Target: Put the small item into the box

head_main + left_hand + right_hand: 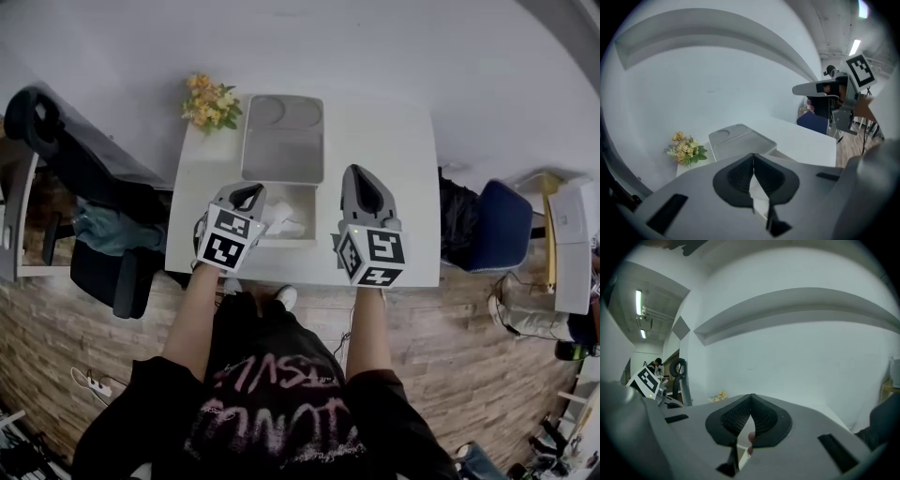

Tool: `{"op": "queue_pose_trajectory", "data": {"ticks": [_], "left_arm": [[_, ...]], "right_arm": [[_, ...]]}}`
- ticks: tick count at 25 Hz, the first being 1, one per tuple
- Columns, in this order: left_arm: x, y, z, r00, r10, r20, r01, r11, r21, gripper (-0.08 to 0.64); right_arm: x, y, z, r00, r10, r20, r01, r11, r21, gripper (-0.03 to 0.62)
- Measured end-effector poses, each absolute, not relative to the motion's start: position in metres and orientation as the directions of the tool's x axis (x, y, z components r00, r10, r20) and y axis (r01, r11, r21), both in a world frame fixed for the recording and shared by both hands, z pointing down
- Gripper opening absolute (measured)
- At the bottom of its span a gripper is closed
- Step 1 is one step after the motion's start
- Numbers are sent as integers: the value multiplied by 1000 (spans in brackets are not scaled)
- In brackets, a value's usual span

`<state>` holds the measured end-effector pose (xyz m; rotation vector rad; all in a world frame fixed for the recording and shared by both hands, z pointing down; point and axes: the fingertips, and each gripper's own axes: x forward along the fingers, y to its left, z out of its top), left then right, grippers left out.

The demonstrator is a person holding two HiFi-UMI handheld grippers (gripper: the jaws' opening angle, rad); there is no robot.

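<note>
A grey box (284,141) stands on the white table (394,150) with its lid (739,138) laid back. Its open compartment (302,202) holds crumpled white material (284,223). My left gripper (247,195) hovers at the compartment's left edge, and its jaws meet at the tips (753,155) with nothing showing between them. My right gripper (365,194) is just to the right of the box, also shut at the tips (751,397). A small reddish thing (750,437) shows low in the gap behind the right pads. I cannot tell whether it is held.
A bunch of yellow flowers (211,101) sits at the table's far left corner. A black office chair (66,150) stands to the left of the table and a blue chair (502,225) to the right. A plain wall runs behind the table.
</note>
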<state>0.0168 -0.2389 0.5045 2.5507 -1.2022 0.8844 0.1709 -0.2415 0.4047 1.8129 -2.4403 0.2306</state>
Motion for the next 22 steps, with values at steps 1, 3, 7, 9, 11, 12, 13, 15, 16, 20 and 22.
{"op": "queue_pose_trajectory", "data": {"ticks": [1,3,7,9,11,12,13,15,16,20,22], "left_arm": [[15,-240,499,497,-652,572,-760,-645,-76,3],[11,-242,489,500,-672,546,-776,-628,-62,3],[3,-246,471,493,-712,501,-799,-598,-64,2],[2,-248,460,495,-735,463,-807,-587,-69,2],[0,-248,449,496,-752,435,-813,-578,-72,2],[-2,-248,444,495,-759,422,-816,-574,-74,2],[-4,-247,438,495,-767,408,-820,-568,-74,2],[-7,-247,427,496,-783,377,-829,-555,-63,2],[-9,-248,421,494,-791,361,-834,-548,-59,2],[-17,-251,399,476,-826,302,-855,-515,-59,2],[-21,-251,387,471,-840,269,-862,-503,-60,2]], "right_arm": [[170,-241,403,-291,-943,162,-957,284,-65,11],[169,-240,399,-293,-943,158,-956,287,-60,11],[167,-239,393,-300,-942,149,-954,295,-53,11],[167,-238,390,-299,-943,146,-954,295,-49,11],[167,-235,388,-298,-943,145,-955,294,-47,11],[166,-234,386,-299,-943,144,-954,296,-45,11],[165,-233,384,-301,-943,142,-954,297,-44,11],[164,-232,382,-304,-943,138,-953,301,-43,11],[163,-232,380,-305,-943,135,-952,302,-43,11],[163,-231,375,-309,-943,125,-951,306,-45,11],[161,-231,372,-313,-942,119,-950,310,-45,11]]}}
